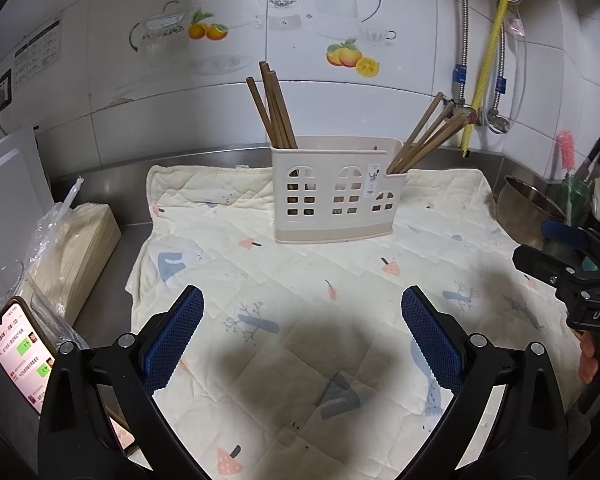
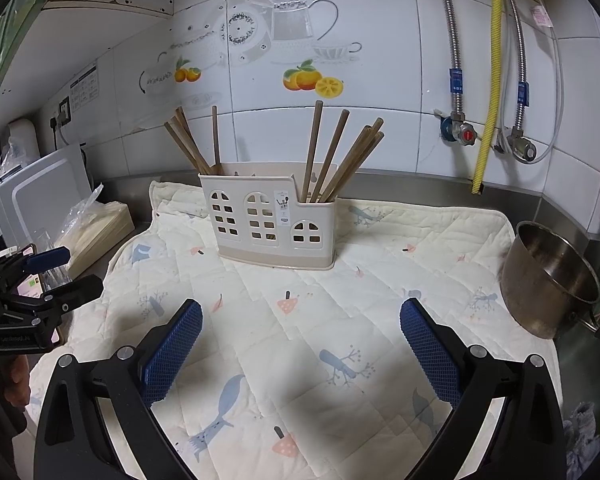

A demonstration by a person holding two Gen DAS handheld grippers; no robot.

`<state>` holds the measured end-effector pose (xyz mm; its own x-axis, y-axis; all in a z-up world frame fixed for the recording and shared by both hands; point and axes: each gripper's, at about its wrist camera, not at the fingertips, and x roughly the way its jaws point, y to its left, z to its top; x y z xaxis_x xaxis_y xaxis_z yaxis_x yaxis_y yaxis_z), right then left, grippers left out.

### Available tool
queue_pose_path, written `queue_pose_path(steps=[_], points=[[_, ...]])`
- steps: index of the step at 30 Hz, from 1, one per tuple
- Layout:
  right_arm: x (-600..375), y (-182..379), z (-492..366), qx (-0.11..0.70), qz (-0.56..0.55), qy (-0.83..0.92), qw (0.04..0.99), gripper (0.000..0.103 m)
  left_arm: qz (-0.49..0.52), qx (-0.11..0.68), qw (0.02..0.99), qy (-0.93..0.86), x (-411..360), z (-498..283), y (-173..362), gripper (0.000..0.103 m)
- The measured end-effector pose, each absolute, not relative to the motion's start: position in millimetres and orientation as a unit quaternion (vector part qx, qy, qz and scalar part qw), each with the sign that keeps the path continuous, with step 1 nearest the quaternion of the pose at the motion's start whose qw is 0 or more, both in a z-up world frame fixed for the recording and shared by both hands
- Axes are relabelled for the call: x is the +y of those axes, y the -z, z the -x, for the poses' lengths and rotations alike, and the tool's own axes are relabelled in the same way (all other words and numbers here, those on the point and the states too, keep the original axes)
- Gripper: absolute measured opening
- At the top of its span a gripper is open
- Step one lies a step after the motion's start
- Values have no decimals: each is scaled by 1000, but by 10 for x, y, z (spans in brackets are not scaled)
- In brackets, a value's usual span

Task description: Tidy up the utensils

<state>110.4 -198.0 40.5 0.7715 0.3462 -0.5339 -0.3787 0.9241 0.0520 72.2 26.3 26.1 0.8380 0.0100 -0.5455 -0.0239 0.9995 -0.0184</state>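
Note:
A cream plastic utensil holder stands upright on the quilted cloth near the wall. One bunch of brown chopsticks leans in its left compartment, another bunch in its lower right compartment. My left gripper hovers open over the cloth in front of the holder, empty. My right gripper is also open and empty, to the right of the left one.
A steel bowl sits at the cloth's right edge. Left of the cloth lie a bagged stack of flat sheets, a lit phone and a white board. Pipes and valves run down the tiled wall.

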Motion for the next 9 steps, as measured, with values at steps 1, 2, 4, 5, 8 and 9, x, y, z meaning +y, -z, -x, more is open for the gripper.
queue_pose_path(steps=[1,2,4,5,8,9], points=[[-1981,-405,-1105,278,29,-193,941,96,13,285,958,-11,272,-726,-260,98],[-1980,-403,-1104,278,28,-193,940,96,15,286,958,-13,281,-728,-256,98],[-1978,-394,-1110,280,28,-192,940,96,17,287,958,-14,294,-728,-252,98],[-1976,-388,-1108,280,27,-192,940,96,18,288,957,-15,295,-725,-250,98],[-1989,-374,-1106,281,25,-192,940,96,17,290,957,-14,292,-733,-238,98],[-1987,-373,-1102,281,25,-192,940,96,17,291,957,-14,293,-736,-234,98]])
